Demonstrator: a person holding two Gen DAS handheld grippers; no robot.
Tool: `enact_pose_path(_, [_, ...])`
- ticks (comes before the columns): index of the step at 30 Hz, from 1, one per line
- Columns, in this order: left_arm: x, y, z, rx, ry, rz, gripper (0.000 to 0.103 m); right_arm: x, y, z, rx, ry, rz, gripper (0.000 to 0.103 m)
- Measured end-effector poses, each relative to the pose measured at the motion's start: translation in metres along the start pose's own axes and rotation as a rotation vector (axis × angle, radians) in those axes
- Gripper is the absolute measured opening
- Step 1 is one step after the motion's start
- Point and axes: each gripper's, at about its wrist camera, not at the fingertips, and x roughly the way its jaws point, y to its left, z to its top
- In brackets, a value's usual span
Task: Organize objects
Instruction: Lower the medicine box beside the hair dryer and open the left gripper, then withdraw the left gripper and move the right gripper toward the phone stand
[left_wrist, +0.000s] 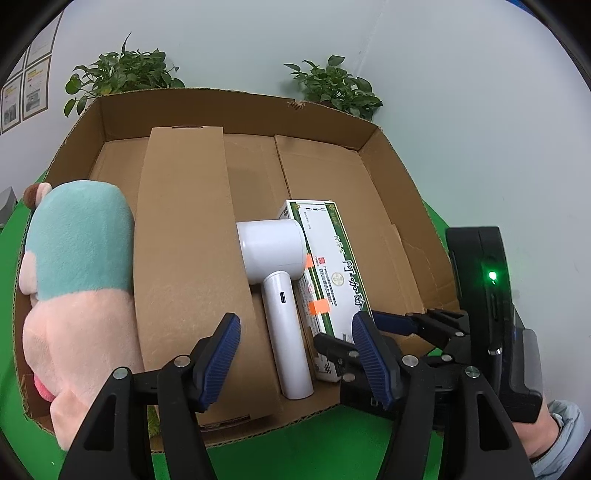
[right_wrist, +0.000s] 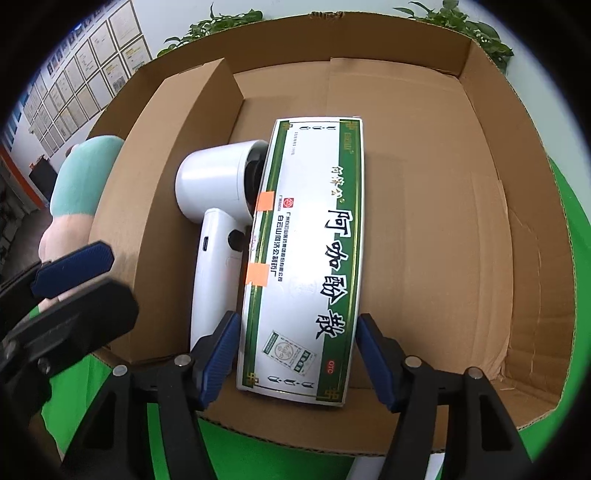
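My right claw (right_wrist: 293, 354) hangs over the near end of the box, jaws about half open. Its two blue pads flank the carton (right_wrist: 310, 258) on either side, but I see a sliver of gap at each pad, so I judge nothing is gripped. My left claw (left_wrist: 295, 354) is also half open and empty, poised above the dryer's handle.

Largest first: the box (right_wrist: 491, 221) sits on green cloth, with a cardboard divider (right_wrist: 177, 155) running front to back. A plush toy (left_wrist: 77, 266) fills the left compartment. In the right one, the green-and-white carton lies flat, its long axis pointing straight away from my right claw. The white dryer (right_wrist: 218, 206) lies alongside, touching the carton's left edge.

The right claw is the nearer one to the carton, already lined up across its short width.
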Motion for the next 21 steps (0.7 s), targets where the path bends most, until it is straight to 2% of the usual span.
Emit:
enact_pose_path(8, [-0.004,-0.004,-0.008,0.031,-0.013,0.031,0.062,-0.005,0.007,-0.015,-0.028,0.005,-0.001,0.066])
enact_pose_path(10, [-0.01,-0.007,-0.011,0.043,-0.041,0.072,0.07,-0.012,0.007,-0.022,-0.031,-0.019,0.016,0.071])
enact_pose_path(11, [-0.014,-0.009,-0.012,0.049,-0.059,0.095,0.077,-0.017,0.007,-0.025,-0.028,-0.038,0.026,0.08])
enact_pose_path(13, [-0.025,-0.012,-0.017,0.064,-0.116,0.147,0.084,-0.037,0.01,-0.035,-0.035,-0.112,0.021,0.084])
enact_pose_path(15, [-0.038,-0.015,-0.022,0.063,-0.171,0.193,0.097,-0.059,0.012,-0.048,-0.035,-0.193,-0.007,0.088])
enact_pose_path(16, [-0.045,-0.018,-0.026,0.064,-0.201,0.211,0.101,-0.063,0.008,-0.048,-0.03,-0.222,-0.018,0.093])
enact_pose_path(17, [-0.053,-0.021,-0.03,0.068,-0.236,0.238,0.103,-0.075,0.008,-0.057,-0.027,-0.267,-0.031,0.101])
enact_pose_path(18, [-0.058,-0.024,-0.034,0.078,-0.263,0.27,0.103,-0.076,-0.006,-0.04,-0.028,-0.295,-0.038,0.103])
enact_pose_path(20, [-0.065,-0.031,-0.043,0.093,-0.284,0.355,0.103,-0.077,-0.004,-0.028,-0.041,-0.349,-0.065,0.103])
enact_pose_path(21, [-0.067,-0.034,-0.047,0.095,-0.286,0.388,0.103,-0.068,-0.016,-0.021,-0.047,-0.364,-0.077,0.103])
